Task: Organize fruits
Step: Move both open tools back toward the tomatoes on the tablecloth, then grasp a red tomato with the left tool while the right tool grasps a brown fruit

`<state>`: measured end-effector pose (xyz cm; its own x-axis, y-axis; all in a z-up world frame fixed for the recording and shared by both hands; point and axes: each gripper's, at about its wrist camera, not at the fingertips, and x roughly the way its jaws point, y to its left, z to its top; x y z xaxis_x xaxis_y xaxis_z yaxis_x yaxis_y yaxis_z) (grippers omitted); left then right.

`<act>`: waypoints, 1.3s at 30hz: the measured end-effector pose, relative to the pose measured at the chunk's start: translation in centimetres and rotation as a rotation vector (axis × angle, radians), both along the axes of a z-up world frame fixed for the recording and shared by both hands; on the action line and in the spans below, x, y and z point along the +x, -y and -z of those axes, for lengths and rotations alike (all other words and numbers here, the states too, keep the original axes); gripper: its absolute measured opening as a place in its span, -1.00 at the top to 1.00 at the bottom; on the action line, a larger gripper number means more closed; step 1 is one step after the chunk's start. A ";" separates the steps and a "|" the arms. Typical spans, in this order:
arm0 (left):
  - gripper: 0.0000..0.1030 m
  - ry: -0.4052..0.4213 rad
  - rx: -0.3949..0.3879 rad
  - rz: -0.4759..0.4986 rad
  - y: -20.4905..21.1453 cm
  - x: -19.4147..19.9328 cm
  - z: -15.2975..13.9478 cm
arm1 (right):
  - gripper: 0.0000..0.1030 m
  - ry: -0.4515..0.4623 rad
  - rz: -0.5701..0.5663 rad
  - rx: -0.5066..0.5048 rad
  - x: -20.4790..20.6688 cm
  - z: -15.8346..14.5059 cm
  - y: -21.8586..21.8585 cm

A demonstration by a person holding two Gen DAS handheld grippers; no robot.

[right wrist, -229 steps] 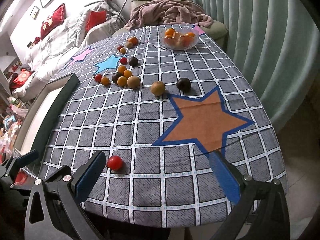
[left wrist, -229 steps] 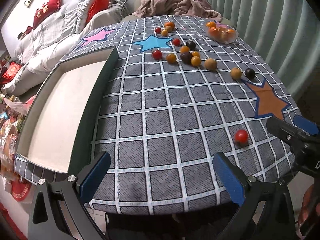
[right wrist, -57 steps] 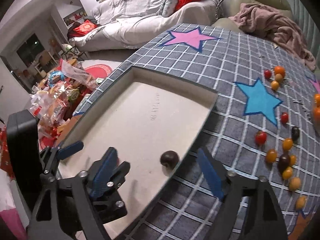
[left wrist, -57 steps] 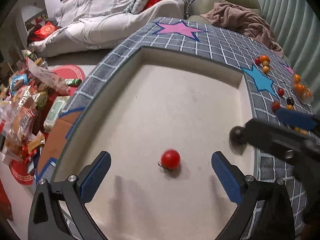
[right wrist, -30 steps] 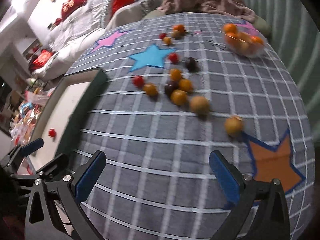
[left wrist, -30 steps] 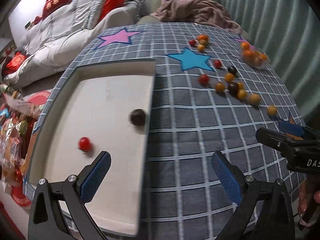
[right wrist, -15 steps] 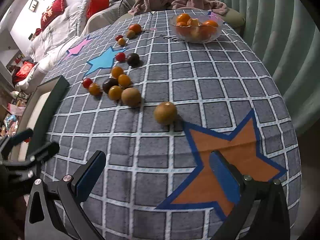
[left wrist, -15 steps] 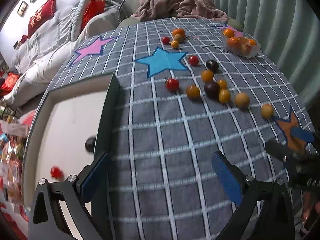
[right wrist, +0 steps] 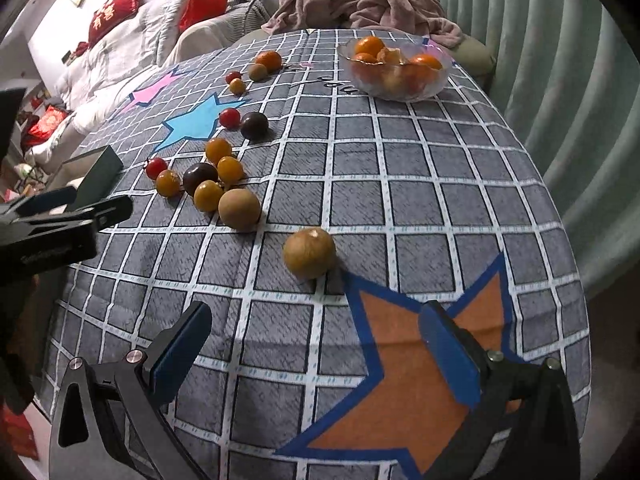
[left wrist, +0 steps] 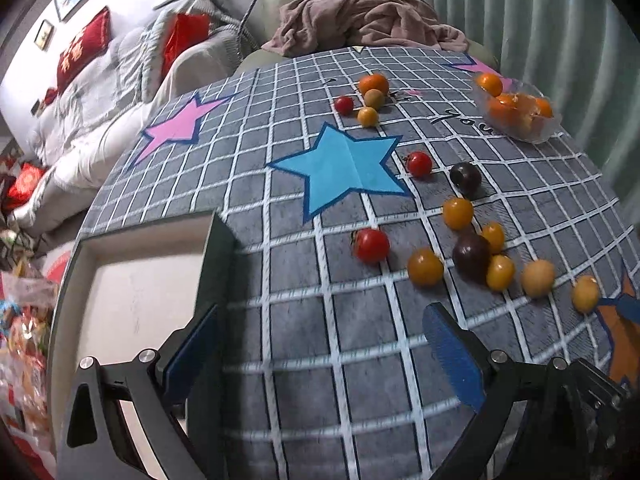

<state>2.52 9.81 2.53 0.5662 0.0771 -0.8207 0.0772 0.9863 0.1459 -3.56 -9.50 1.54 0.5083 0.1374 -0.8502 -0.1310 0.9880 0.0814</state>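
Left wrist view: the left claw [left wrist: 320, 356] hangs released and empty over the checked worktop [left wrist: 304, 308], its left pad beside the dark wall of the tray [left wrist: 218, 252], whose pale floor shows no fruit in the part visible here. Ahead, just beyond the claw's reach, sits a red tomato [left wrist: 372, 245], the nearest fruit, with an orange one [left wrist: 425, 267] just beside it and a dark plum-coloured one [left wrist: 472, 252] touching two yellow fruits. More fruit lies farther back near the blue star [left wrist: 344, 168], and a clear bowl [left wrist: 516, 112] of oranges stands at the far right edge

Right wrist view: the right claw [right wrist: 316, 354] is also spread wide and holds nothing, low over the orange star [right wrist: 420, 380]. A tan round fruit [right wrist: 309, 253] lies straight ahead, centred between the pads and apart from the rest; a second tan fruit [right wrist: 239, 208] sits at the edge of the cluster

The step in hand looks like reaching for the next fruit to carry to the tray. The next move probably calls for each claw to advance and lower until its pads straddle its target, then close gently, since round fruit may roll on the cloth
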 end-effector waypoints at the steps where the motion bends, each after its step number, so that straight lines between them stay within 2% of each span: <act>1: -0.95 0.005 0.008 0.006 0.2 0.3 0.2 | -1.00 0.002 -0.004 -0.004 0.2 0.0 -0.1; 4: -0.95 0.009 0.015 0.014 0.3 1.3 0.6 | -1.00 0.003 -0.016 -0.011 0.6 0.2 -0.5; 7: -0.75 0.023 -0.003 0.015 -0.1 2.0 0.7 | -1.00 0.008 -0.023 -0.019 0.8 0.2 -0.8; 10: -0.73 0.018 -0.010 0.004 -0.5 2.6 0.8 | -1.00 0.011 -0.028 -0.023 1.0 0.3 -1.0; 11: -0.61 0.015 -0.014 0.003 -0.7 2.9 0.9 | -1.00 0.009 -0.029 -0.024 1.2 0.4 -1.0; 13: -0.56 -0.004 -0.026 0.012 -0.8 3.1 1.3 | -1.00 0.007 -0.029 -0.024 1.2 0.4 -1.1; 17: -0.56 -0.003 -0.033 0.026 -1.1 2.3 1.3 | -1.00 0.012 -0.026 -0.017 1.0 0.3 -0.8; 21: -0.56 0.000 -0.006 0.046 -1.0 1.8 1.5 | -1.00 0.008 -0.024 -0.014 1.1 0.4 -0.7; 30: -0.56 0.014 -0.009 0.045 0.2 3.9 1.5 | -0.97 0.018 -0.035 -0.042 2.0 0.5 -1.5; 31: -0.47 0.012 -0.024 0.043 0.1 4.1 1.5 | -0.90 0.021 -0.038 -0.047 2.2 0.5 -1.6; 32: -0.29 0.010 -0.039 0.044 0.1 4.2 1.5 | -0.84 0.029 -0.042 -0.060 2.2 0.4 -1.8; 33: -0.22 0.008 -0.052 0.046 0.1 4.2 1.5 | -0.71 0.035 -0.046 -0.071 2.2 0.4 -2.0; 35: 0.14 0.010 -0.058 0.064 0.7 4.1 1.4 | -0.44 0.054 -0.064 -0.084 1.9 0.2 -2.4; 36: 0.28 0.011 -0.060 0.080 1.1 4.0 1.4 | -0.16 0.060 -0.073 -0.082 1.8 0.0 -2.6; 37: 0.50 0.009 -0.061 0.103 1.7 3.8 1.4 | 0.12 0.062 -0.082 -0.075 1.7 -0.1 -2.7; 39: 0.49 0.018 -0.032 0.108 2.3 3.5 1.4 | 0.46 0.059 -0.088 -0.049 1.6 -0.3 -2.7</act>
<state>6.03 7.54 1.13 0.5843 -0.0117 -0.8115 0.1814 0.9765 0.1166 -2.01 -6.84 1.79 0.5453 0.1428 -0.8260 -0.2211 0.9750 0.0226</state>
